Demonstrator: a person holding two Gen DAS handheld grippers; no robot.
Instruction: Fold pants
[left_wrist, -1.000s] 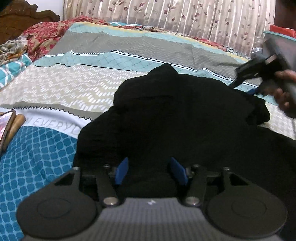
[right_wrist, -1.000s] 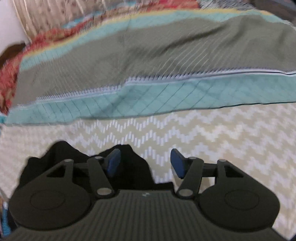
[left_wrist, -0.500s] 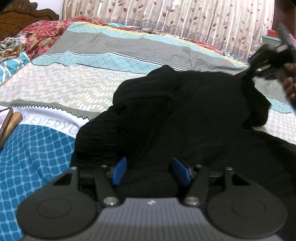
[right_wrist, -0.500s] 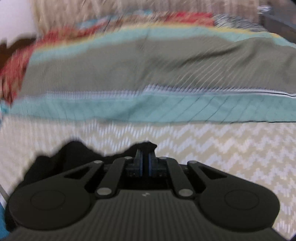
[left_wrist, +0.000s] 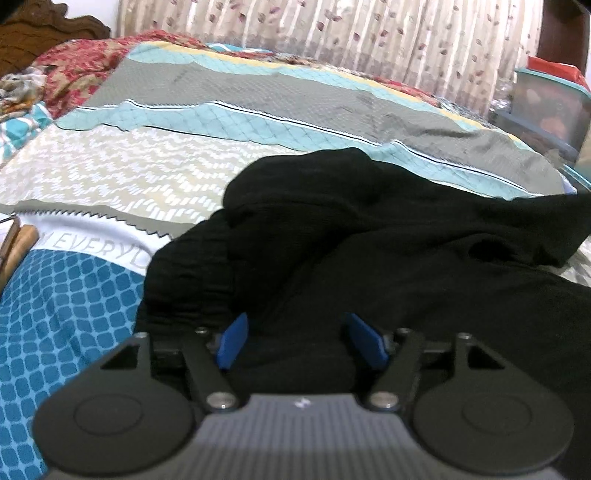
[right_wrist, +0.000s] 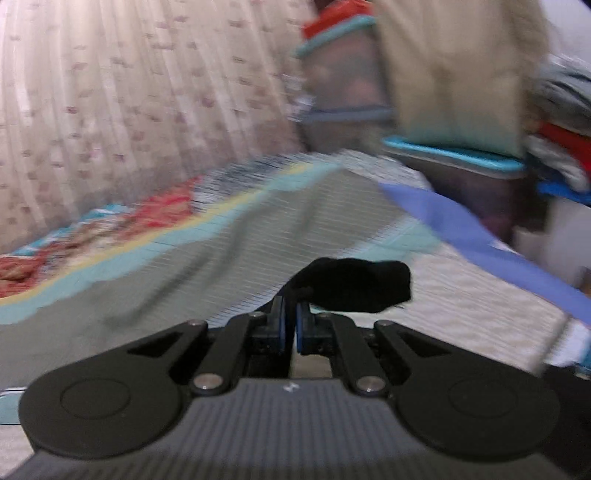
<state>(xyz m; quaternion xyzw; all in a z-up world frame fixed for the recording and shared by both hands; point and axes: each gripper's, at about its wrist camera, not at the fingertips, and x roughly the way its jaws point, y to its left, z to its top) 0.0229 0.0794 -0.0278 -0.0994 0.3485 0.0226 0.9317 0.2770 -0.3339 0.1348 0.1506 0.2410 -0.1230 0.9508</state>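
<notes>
Black pants (left_wrist: 351, 240) lie bunched on the patterned bedspread (left_wrist: 166, 166) in the left wrist view, with one part stretched out past the right edge. My left gripper (left_wrist: 301, 341) is open, its blue pads on either side of a fold of the pants. My right gripper (right_wrist: 290, 319) is shut on an end of the black pants (right_wrist: 354, 284) and holds it above the bed. The right gripper does not show in the left wrist view.
Patterned curtains (left_wrist: 369, 40) hang behind the bed. Stacked plastic storage boxes (right_wrist: 351, 85) stand at the bed's far right side. A carved wooden headboard (left_wrist: 40, 33) and crumpled cloth sit at the far left. A brown object (left_wrist: 18, 243) lies at the left edge.
My right gripper closed on the pants' end, then swung up and to the right, drawing the cloth out of the left wrist view. The left gripper stayed open over the pants.
</notes>
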